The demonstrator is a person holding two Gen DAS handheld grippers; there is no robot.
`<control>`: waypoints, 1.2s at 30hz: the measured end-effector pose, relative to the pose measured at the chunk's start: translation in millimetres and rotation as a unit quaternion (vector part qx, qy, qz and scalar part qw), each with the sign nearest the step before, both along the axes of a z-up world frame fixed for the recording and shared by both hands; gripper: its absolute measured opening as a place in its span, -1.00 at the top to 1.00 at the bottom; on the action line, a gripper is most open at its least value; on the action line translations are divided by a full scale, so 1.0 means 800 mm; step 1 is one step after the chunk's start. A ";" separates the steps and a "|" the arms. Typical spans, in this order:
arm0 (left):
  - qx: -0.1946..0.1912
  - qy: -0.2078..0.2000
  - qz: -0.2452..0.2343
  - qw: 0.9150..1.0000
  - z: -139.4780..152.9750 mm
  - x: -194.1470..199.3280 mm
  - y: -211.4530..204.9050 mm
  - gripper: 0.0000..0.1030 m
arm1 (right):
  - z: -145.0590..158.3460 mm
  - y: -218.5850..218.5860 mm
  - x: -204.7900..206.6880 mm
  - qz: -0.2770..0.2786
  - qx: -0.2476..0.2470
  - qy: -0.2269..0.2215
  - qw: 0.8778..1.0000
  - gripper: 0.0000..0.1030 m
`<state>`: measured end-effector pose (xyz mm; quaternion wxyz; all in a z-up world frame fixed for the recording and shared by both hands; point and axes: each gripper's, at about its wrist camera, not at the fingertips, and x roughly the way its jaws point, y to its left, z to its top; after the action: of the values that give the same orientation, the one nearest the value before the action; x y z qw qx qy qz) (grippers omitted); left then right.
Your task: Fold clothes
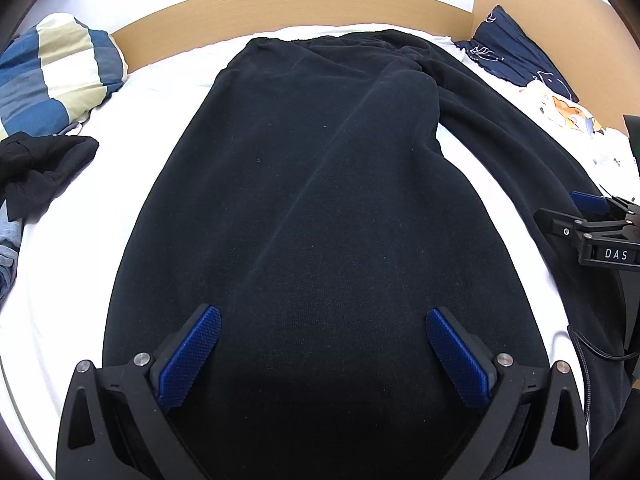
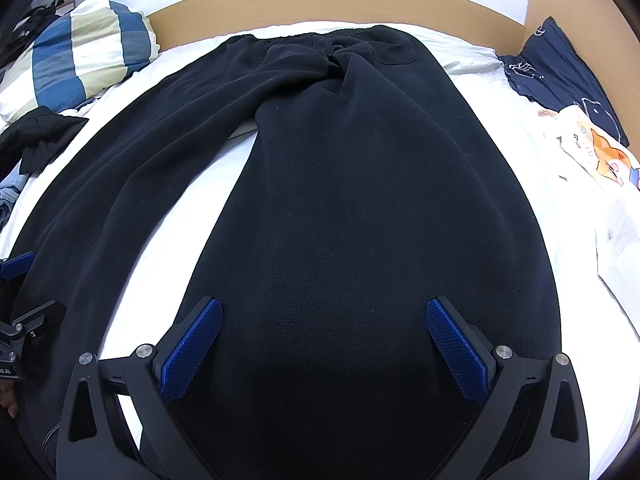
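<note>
Black sweatpants (image 1: 304,184) lie spread flat on a white bed, waistband at the far end by the headboard, legs running toward me. My left gripper (image 1: 323,354) hovers open over the near part of the left leg, blue pads wide apart and nothing between them. My right gripper (image 2: 323,350) hangs open over the right leg (image 2: 360,200) in the same way. In the left wrist view the right gripper (image 1: 592,220) shows at the right edge, beside the other leg (image 1: 520,168). The left leg (image 2: 120,176) stretches along the left of the right wrist view.
A blue, white and beige striped pillow (image 1: 56,68) sits at the far left. A crumpled black garment (image 1: 40,168) lies below it. At the far right are a navy cloth (image 1: 516,52) and a white printed garment (image 2: 600,168). A wooden headboard (image 1: 280,4) bounds the bed.
</note>
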<state>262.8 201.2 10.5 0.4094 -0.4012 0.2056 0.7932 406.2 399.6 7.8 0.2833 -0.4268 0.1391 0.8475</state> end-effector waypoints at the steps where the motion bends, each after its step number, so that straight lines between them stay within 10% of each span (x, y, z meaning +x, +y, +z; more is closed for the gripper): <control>1: 0.000 0.000 0.000 1.000 0.000 0.000 0.000 -1.00 | 0.000 0.000 0.000 0.000 0.000 0.000 1.000 -1.00; 36: 0.002 0.000 0.001 1.000 0.002 0.002 -0.002 -1.00 | -0.001 0.000 0.001 0.000 0.001 0.001 1.000 -1.00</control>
<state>264.6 199.9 12.0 0.4091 -0.4007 0.2037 0.7941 407.0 399.5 6.6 0.2833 -0.4262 0.1387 0.8479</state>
